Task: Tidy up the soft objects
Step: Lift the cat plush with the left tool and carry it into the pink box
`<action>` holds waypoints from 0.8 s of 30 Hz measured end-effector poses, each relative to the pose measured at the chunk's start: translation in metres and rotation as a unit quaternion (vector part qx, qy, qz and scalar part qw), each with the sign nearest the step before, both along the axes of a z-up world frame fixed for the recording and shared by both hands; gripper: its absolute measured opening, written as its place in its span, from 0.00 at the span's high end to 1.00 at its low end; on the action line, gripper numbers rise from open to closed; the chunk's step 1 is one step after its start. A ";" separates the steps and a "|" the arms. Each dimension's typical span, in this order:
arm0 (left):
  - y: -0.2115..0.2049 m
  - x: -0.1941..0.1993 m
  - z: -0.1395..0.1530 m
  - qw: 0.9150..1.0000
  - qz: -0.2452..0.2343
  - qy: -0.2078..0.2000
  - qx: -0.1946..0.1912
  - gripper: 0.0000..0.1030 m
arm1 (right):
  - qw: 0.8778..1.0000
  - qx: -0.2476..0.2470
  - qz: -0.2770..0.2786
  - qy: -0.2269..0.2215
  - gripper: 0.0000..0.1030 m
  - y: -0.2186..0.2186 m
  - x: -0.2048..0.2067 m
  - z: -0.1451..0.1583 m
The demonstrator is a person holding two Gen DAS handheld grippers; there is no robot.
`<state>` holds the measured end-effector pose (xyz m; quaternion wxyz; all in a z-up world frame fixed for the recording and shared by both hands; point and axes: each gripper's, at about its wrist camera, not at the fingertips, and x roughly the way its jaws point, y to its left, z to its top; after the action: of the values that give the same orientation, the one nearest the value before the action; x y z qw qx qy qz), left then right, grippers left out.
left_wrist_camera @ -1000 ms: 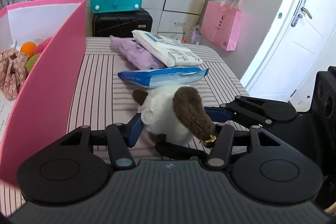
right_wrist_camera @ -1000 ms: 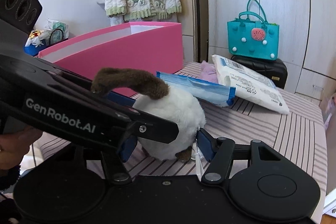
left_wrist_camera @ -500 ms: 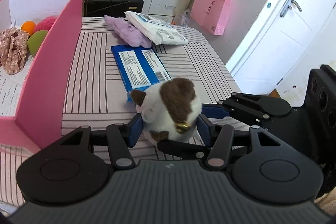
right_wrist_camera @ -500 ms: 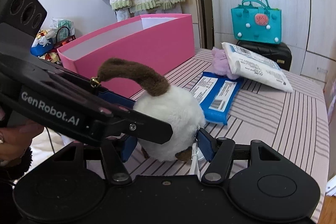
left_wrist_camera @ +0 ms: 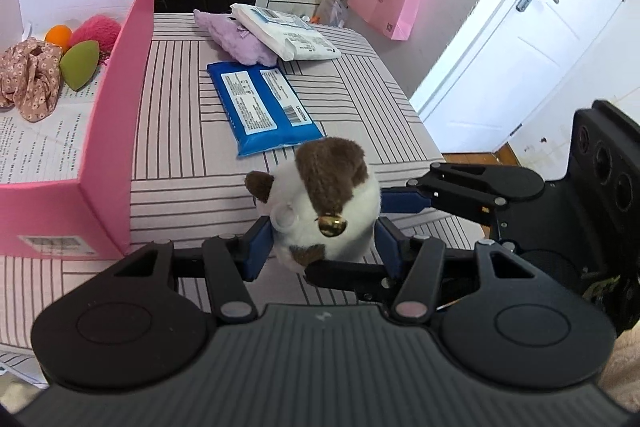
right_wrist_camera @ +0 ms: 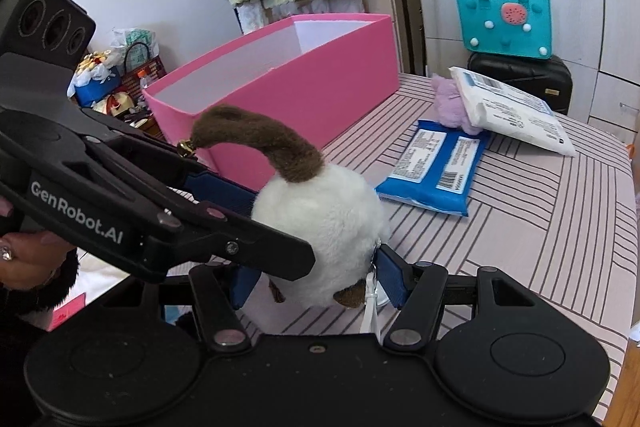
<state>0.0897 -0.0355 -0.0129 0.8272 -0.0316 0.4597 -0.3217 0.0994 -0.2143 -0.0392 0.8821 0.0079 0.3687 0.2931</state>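
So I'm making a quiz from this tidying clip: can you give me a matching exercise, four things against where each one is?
Things:
1. plush toy
2. green sponge
3. blue wipes pack
4. white pack

Places:
A. flat on the striped table, alone
B. inside the pink box
C. leaning on the purple plush
D. clamped between both tongs, left tongs and right tongs

Pairs: 1-D, 2-B, 3-A, 4-C

From my remote station, the only lettering I could read was "GenRobot.AI", printed white on the black side of the left gripper (right_wrist_camera: 256, 227) in the right wrist view. Print on the blue packet (left_wrist_camera: 262, 107), the white packet (left_wrist_camera: 286, 35) and the pink box (left_wrist_camera: 116, 99) floor stayed too small to read.
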 end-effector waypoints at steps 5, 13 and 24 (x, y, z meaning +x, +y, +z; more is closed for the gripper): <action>0.008 -0.007 0.010 1.000 -0.012 0.005 0.006 0.48 | 1.000 -0.019 0.018 0.002 0.35 0.011 -0.007 0.012; 0.024 -0.015 0.023 1.000 -0.015 0.013 -0.005 0.48 | 0.998 -0.052 0.040 -0.013 0.35 0.030 -0.019 0.034; 0.056 -0.020 0.049 0.999 -0.024 -0.001 -0.036 0.48 | 0.994 -0.063 0.078 -0.043 0.35 0.047 -0.022 0.063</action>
<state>0.0698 0.0207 0.0357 0.8182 -0.0497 0.4475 -0.3575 0.0775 -0.1672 0.0240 0.8703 -0.0891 0.3480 0.3370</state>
